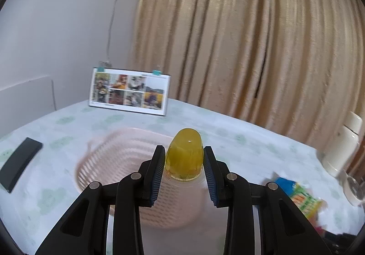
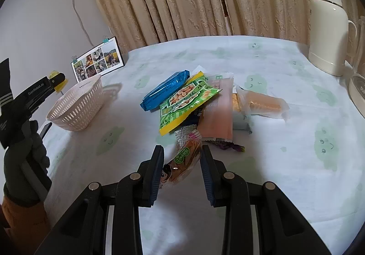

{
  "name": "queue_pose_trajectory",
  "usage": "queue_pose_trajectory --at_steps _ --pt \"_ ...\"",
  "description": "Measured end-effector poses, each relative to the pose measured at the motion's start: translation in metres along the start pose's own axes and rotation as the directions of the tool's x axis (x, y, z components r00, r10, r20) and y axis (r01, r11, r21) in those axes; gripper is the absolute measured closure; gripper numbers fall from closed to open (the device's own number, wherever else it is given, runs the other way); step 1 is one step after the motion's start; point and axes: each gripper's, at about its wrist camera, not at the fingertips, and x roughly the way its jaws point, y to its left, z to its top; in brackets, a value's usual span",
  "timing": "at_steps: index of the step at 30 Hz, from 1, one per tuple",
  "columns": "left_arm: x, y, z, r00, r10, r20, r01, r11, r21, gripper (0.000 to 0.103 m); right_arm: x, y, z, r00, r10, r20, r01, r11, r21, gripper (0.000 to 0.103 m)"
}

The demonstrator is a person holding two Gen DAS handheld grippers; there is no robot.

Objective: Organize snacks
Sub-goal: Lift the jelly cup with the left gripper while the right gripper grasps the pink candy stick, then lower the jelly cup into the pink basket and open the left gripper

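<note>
basket point(image 1: 127, 163): motion-blurred | snack packet point(image 1: 303, 200): blurred | glass jug point(image 2: 358, 67): cut off

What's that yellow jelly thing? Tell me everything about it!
The yellow jelly cup is a see-through, shiny dome of golden jelly with a clear plastic rim at its base. It points away from the camera, pinched between the left gripper's blue ribbed pads. It hangs over the pink slotted basket, not touching it. From the right view, only a bit shows.

Soft, even indoor light, faint shadows; fisheye bends the edges, and the basket point(image 1: 127, 163) is motion-blurred.
</note>
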Motion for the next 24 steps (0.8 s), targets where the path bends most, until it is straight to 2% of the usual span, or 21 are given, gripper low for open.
queue_pose_trajectory --at_steps 4,6,7,8,9,12,17,24 --pt "0.013 0.020 0.004 0.999 0.040 -0.021 -0.041 0.999 -0.025 0.068 0.001 0.000 0.000 1.000 0.002 -0.003 -0.002 1.000 0.001 0.073" --pt "0.018 0.028 0.004 0.998 0.051 -0.032 -0.053 0.998 -0.046 0.064 0.002 0.001 0.000 1.000 0.003 -0.003 -0.003 1.000 0.000 0.073" --pt "0.020 0.034 0.004 0.998 0.050 -0.034 -0.052 0.996 -0.066 0.060 0.002 0.002 0.000 1.000 0.004 -0.004 -0.004 1.000 -0.001 0.073" --pt "0.020 0.038 0.004 0.998 0.050 -0.031 -0.052 0.995 -0.088 0.047 0.002 0.002 0.000 1.000 0.005 -0.004 -0.005 1.000 -0.001 0.073" --pt "0.019 0.042 0.004 0.998 0.050 -0.024 -0.052 0.993 -0.104 0.040 0.002 0.002 0.000 1.000 0.005 -0.004 -0.005 1.000 -0.002 0.073" --pt "0.018 0.046 0.003 0.999 0.046 -0.016 -0.047 0.991 -0.122 0.040 0.002 0.004 -0.001 1.000 0.011 -0.002 -0.011 1.000 -0.003 0.073" --pt "0.014 0.042 0.001 0.998 0.055 0.004 -0.054 0.994 -0.092 0.040 -0.001 0.008 0.000 0.999 0.036 0.022 -0.036 0.999 -0.007 0.073" --pt "0.002 0.051 0.003 0.993 0.104 0.049 -0.097 0.987 -0.127 0.040 0.008 0.029 0.016 0.994 0.107 0.014 -0.107 0.994 0.003 0.073"
